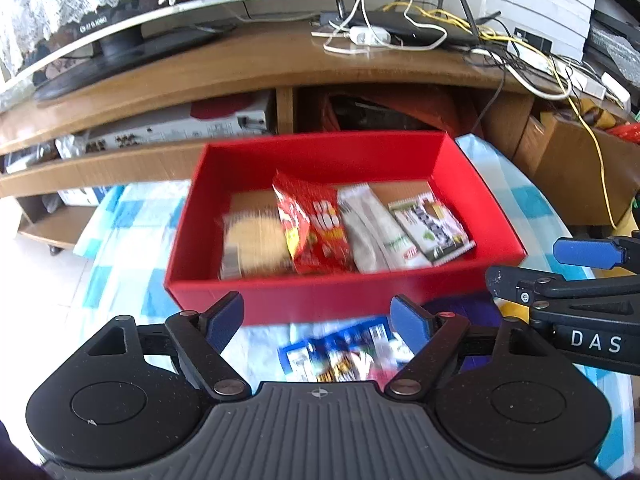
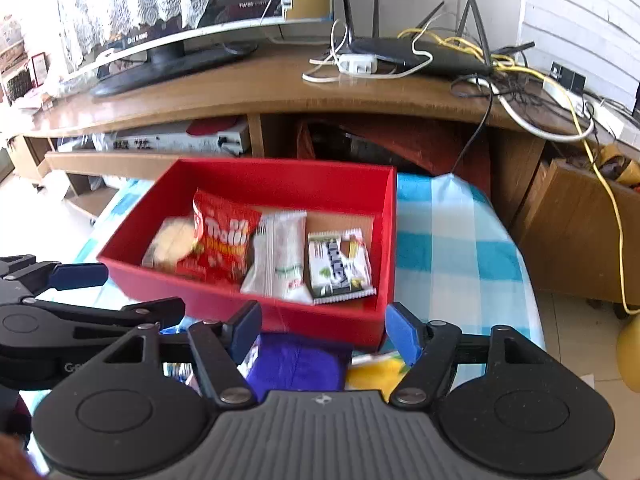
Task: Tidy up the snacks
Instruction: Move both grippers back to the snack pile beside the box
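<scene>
A red box (image 1: 320, 294) (image 2: 280, 316) sits on a blue checked cloth. Inside lie a round cracker pack (image 1: 254, 242) (image 2: 172, 244), a red snack bag (image 1: 316, 228) (image 2: 224, 240), a white packet (image 1: 374, 228) (image 2: 282, 258) and a black-and-white packet (image 1: 434, 226) (image 2: 340, 268). My left gripper (image 1: 318, 322) is open above a blue snack packet (image 1: 340, 354) in front of the box. My right gripper (image 2: 322, 326) is open over a purple packet (image 2: 298, 362) and a yellow packet (image 2: 376, 372).
A wooden TV stand (image 1: 260, 64) (image 2: 280, 88) stands behind the box, with a TV base, a router (image 2: 416, 54) and tangled cables on top. Its lower shelves hold boxes. Tiled floor lies to the right (image 2: 572, 332). The right gripper shows at the left view's edge (image 1: 580, 280).
</scene>
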### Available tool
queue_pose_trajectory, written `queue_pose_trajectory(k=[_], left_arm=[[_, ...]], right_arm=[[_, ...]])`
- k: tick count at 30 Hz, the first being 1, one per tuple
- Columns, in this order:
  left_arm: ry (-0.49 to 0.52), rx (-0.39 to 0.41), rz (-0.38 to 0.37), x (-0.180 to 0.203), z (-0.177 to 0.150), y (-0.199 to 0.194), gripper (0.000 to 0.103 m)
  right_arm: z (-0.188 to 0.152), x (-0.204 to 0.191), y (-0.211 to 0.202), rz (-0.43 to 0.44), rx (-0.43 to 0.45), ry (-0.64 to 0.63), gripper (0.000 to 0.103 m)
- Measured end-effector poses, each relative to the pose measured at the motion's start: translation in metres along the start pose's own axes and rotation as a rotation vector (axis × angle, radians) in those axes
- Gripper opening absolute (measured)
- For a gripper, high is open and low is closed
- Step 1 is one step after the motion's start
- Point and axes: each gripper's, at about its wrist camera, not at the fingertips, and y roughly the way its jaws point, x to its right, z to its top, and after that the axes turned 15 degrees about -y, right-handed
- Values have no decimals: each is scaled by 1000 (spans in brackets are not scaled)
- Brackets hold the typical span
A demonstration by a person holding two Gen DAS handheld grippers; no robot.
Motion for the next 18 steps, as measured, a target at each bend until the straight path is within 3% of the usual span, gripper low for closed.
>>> queue_pose_trajectory(k=[9, 18], left_arm=[[7, -65, -4, -3, -21, 2, 86], [2, -100, -8, -9, -26, 7, 87]], right_arm=[[-21, 4, 18, 64, -116, 39, 74], [-19, 1, 49, 107, -196, 72, 78]])
